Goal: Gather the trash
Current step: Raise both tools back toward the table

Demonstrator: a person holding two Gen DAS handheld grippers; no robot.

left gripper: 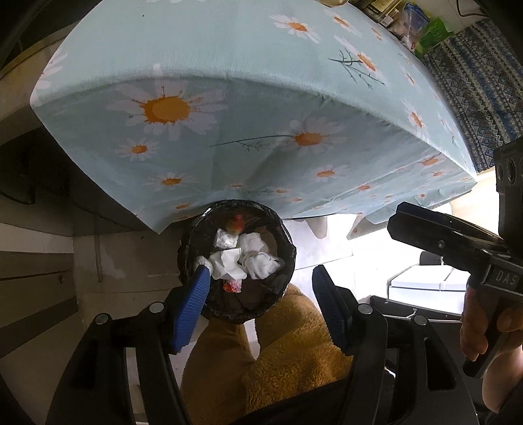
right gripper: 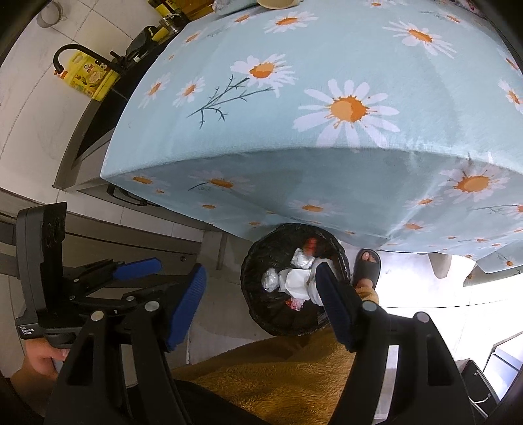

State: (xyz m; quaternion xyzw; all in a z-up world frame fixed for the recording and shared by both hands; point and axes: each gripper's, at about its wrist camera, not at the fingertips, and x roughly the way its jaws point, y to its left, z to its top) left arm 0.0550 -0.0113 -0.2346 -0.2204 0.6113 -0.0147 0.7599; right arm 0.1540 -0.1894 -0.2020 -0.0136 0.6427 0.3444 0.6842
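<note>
While both the left gripper and right gripper gape wide and empty, the bin at six o'clock of the table holds crumpled tissues; collecting looks nearly done.

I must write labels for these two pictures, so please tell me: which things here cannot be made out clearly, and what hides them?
- Bottom of the trash bin, both views: crumpled tissues cover it.
- Red item at the bin's far rim: blurred, unidentifiable.
- Objects at the table's far edge, right wrist view: cut by the frame.
- Floor at right: overexposed.
- Right tongs, left wrist view: fingertips shadowed. Left tongs open.
</note>
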